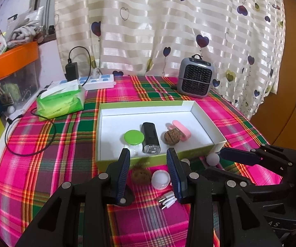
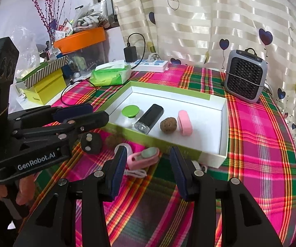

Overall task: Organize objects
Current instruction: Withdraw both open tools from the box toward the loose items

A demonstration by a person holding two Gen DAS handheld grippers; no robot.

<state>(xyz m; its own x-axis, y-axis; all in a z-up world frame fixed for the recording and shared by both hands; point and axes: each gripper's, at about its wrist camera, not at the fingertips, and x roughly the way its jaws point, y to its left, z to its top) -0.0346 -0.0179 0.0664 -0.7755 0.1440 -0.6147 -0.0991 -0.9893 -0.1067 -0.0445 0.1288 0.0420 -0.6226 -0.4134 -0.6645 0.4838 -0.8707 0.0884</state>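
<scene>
A shallow box (image 1: pixel 204 121), white inside and green outside, lies on the plaid cloth. It holds a green-lidded jar (image 1: pixel 134 137), a black flashlight (image 1: pixel 150 138), a walnut (image 1: pixel 171 137) and a pink case (image 1: pixel 182 132). In front of the box lie a second walnut (image 1: pixel 140 175), a white round cap (image 1: pixel 160 179), white cable plugs (image 1: pixel 167 201) and a white ball (image 1: pixel 212 159). A pink holder with a pale stone (image 2: pixel 146 156) lies there too. My left gripper (image 1: pixel 148 150) hovers open over the loose items. My right gripper (image 2: pixel 148 149) stands open beside it, empty.
A grey mini fan (image 1: pixel 196 80) stands behind the box. A green tissue pack (image 1: pixel 61 103), a power strip (image 1: pixel 98 81) with charger and a black cable (image 1: pixel 30 144) lie at the back left. Boxes and an orange bin (image 2: pixel 80 39) crowd the left side.
</scene>
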